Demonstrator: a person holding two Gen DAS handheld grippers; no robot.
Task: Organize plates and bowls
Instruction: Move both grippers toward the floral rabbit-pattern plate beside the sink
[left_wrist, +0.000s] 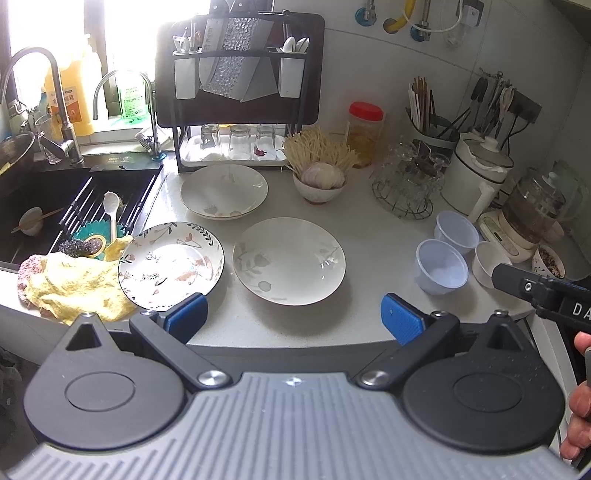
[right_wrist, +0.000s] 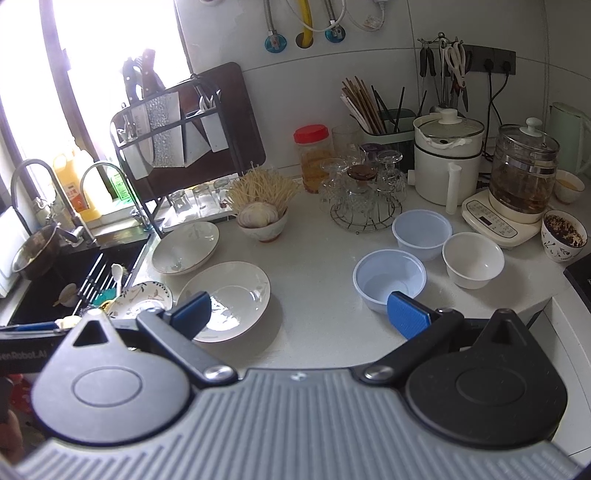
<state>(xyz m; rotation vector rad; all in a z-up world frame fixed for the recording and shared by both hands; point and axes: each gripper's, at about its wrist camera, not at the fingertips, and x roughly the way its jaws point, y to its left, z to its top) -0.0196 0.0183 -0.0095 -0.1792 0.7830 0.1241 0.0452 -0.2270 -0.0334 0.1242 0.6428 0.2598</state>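
Both the left gripper (left_wrist: 291, 319) and the right gripper (right_wrist: 299, 314) hang at the counter's front edge with fingers spread wide, holding nothing. Three plates (left_wrist: 290, 258) lie loose and unstacked toward the sink-side edge, and three small bowls (right_wrist: 388, 278) sit near the right edge. The flowered plate (left_wrist: 171, 264) rests partly on a yellow cloth (left_wrist: 70, 288), so a careless grab there could likely tip it into the sink (left_wrist: 55, 199).

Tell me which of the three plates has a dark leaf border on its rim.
The plate nearest the sink, beside the yellow cloth. The other two plates have plain pale rims.
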